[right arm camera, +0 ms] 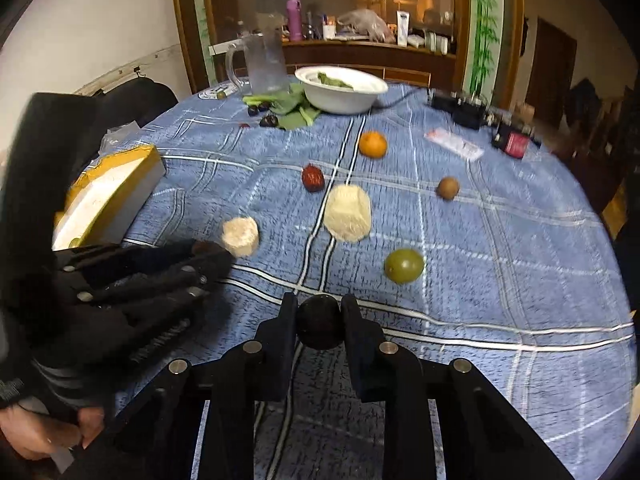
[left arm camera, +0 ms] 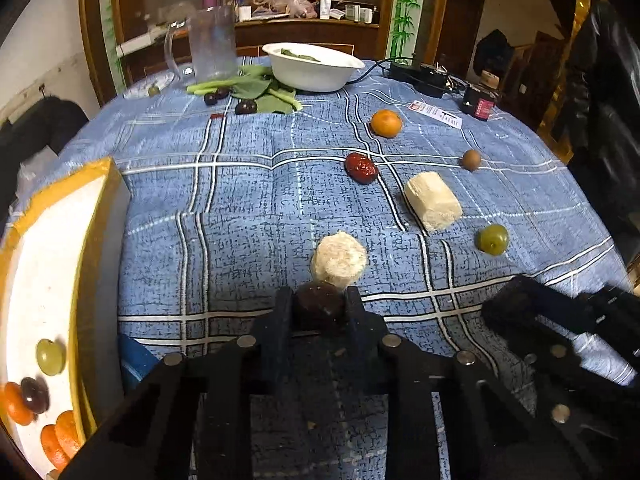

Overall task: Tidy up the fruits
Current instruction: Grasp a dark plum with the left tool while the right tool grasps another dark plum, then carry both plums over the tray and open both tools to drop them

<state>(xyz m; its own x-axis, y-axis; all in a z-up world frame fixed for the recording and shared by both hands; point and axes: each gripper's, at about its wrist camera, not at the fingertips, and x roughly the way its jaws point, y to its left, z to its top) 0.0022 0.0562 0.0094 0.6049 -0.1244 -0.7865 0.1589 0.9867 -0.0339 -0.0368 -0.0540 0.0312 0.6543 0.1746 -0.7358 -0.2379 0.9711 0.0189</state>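
Observation:
My left gripper (left arm camera: 320, 308) is shut on a dark brown fruit (left arm camera: 319, 309), just in front of a pale round chunk (left arm camera: 339, 258). My right gripper (right arm camera: 319, 322) is shut on a dark round plum (right arm camera: 319, 322) above the cloth. The white tray with a yellow rim (left arm camera: 94, 208) at the left holds a green grape (left arm camera: 50, 356), a dark grape (left arm camera: 35, 395) and orange pieces (left arm camera: 60, 436). On the blue cloth lie an orange (left arm camera: 386, 123), a red date (left arm camera: 361, 168), a brown longan (left arm camera: 471, 159), a green grape (left arm camera: 493, 239) and a pale block (left arm camera: 432, 201).
At the far side stand a white bowl (left arm camera: 314, 66) with greens, a clear jug (left arm camera: 210, 42), leafy greens (left arm camera: 256, 90), dark plums (left arm camera: 245, 107) and black electronics (left arm camera: 424, 76). The right gripper shows at the left wrist view's right edge (left arm camera: 560, 340).

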